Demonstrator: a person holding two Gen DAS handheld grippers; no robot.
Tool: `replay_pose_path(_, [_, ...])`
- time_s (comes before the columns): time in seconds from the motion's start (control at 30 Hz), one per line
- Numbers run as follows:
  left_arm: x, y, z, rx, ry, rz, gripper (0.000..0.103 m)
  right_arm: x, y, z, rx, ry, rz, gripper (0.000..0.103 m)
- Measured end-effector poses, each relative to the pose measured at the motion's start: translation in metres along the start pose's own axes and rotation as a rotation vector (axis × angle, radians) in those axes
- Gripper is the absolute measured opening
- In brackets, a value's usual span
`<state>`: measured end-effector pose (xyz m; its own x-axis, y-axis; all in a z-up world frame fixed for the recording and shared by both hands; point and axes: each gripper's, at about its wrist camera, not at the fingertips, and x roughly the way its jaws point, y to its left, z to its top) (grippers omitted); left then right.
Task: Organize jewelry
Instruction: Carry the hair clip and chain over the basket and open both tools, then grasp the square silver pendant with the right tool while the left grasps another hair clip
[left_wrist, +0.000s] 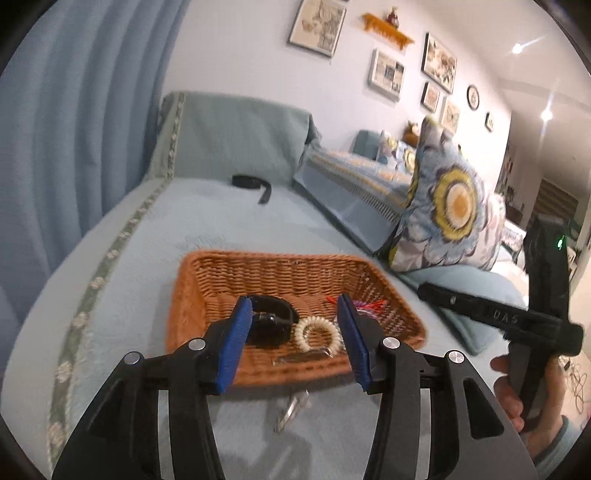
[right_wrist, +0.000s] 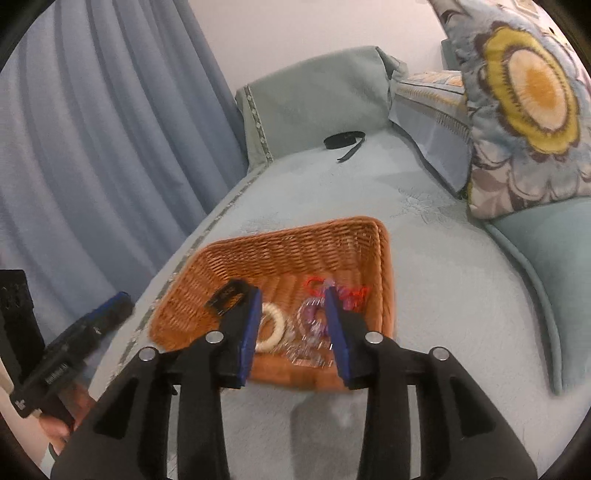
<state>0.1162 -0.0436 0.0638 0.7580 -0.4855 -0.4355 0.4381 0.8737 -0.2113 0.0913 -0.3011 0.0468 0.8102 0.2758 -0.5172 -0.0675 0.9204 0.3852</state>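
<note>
Wicker basket (left_wrist: 207, 295) on pale-blue sofa cover (left_wrist: 207, 218); curtain (left_wrist: 74, 110) behind.

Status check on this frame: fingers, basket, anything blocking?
Left gripper and right gripper open, empty, above wicker basket. Cream coil hair tie inside. Black strap loose on bed. Nothing blocking.

Surface: a pale blue sofa seat (left_wrist: 155, 236).
Middle: a wicker basket (left_wrist: 280, 269).
Far end: a black strap (left_wrist: 255, 184).
Near edge: a small metal piece (left_wrist: 291, 410).
Back edge: a flowered cushion (left_wrist: 450, 206).
</note>
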Motion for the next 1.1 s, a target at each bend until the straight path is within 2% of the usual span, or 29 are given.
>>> replay_pose_path(0.13, [-0.044, -0.003, -0.017, -0.027, -0.017, 0.014, 0.049, -0.038, 0.014, -0.033, -0.001, -0.016, 0.014, 0.047])
replay_pose_path(0.23, [-0.073, 0.0, -0.044, -0.075, -0.006, -0.004, 0.05, -0.059, 0.026, -0.067, -0.018, -0.007, 0.017, 0.047])
replay_pose_path(0.33, [-0.087, 0.008, -0.079, -0.126, 0.036, -0.011, 0.05, -0.064, 0.04, -0.097, -0.056, 0.046, 0.017, 0.047])
replay_pose_path(0.43, [-0.085, 0.017, -0.106, -0.153, 0.088, 0.023, 0.05, -0.058, 0.053, -0.121, -0.095, 0.101, -0.011, 0.047])
replay_pose_path(0.57, [-0.067, 0.022, -0.12, -0.148, 0.143, 0.059, 0.05, -0.04, 0.062, -0.143, -0.115, 0.166, -0.021, 0.046])
replay_pose_path(0.77, [-0.047, 0.023, -0.129, -0.143, 0.197, 0.084, 0.05, -0.016, 0.067, -0.154, -0.138, 0.22, -0.01, 0.046])
replay_pose_path(0.87, [-0.039, 0.026, -0.132, -0.176, 0.216, 0.075, 0.05, -0.002, 0.066, -0.152, -0.143, 0.241, -0.038, 0.046])
replay_pose_path(1.1, [-0.035, 0.029, -0.132, -0.199, 0.22, 0.076, 0.05, 0.016, 0.077, -0.156, -0.209, 0.262, -0.107, 0.024])
